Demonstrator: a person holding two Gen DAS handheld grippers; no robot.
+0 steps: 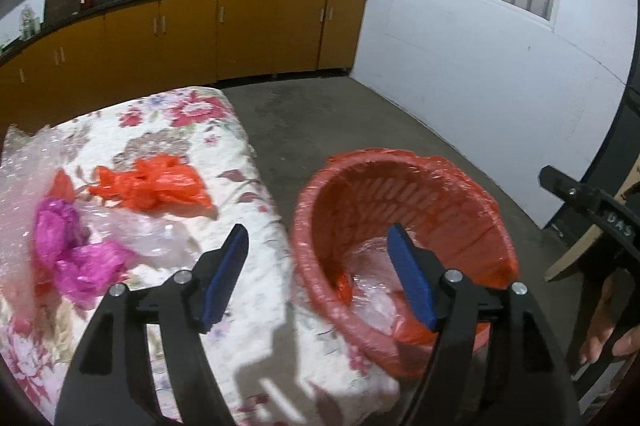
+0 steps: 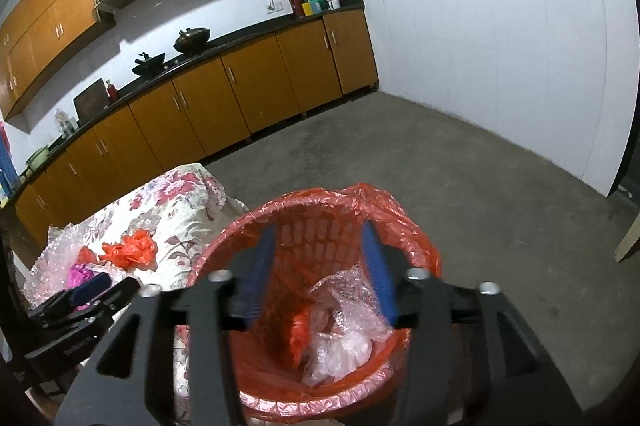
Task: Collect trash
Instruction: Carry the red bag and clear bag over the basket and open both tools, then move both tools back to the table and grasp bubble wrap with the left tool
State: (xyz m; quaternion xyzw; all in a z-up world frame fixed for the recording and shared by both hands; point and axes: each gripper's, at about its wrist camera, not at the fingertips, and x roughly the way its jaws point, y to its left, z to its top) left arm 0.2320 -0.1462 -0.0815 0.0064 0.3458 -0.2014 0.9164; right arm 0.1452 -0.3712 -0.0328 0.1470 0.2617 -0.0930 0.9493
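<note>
Above the basket (image 2: 416,250) rim, right gripper (image 2: 320,270) and left gripper (image 1: 316,278) gape empty beside bare floor (image 2: 440,161).

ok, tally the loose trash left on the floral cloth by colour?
Orange bag: 1
Magenta bag: 1
Clear bubble wrap: at least 1; its edges are blurred.
Total: 3 at least, not counting what lies in the bin.
</note>
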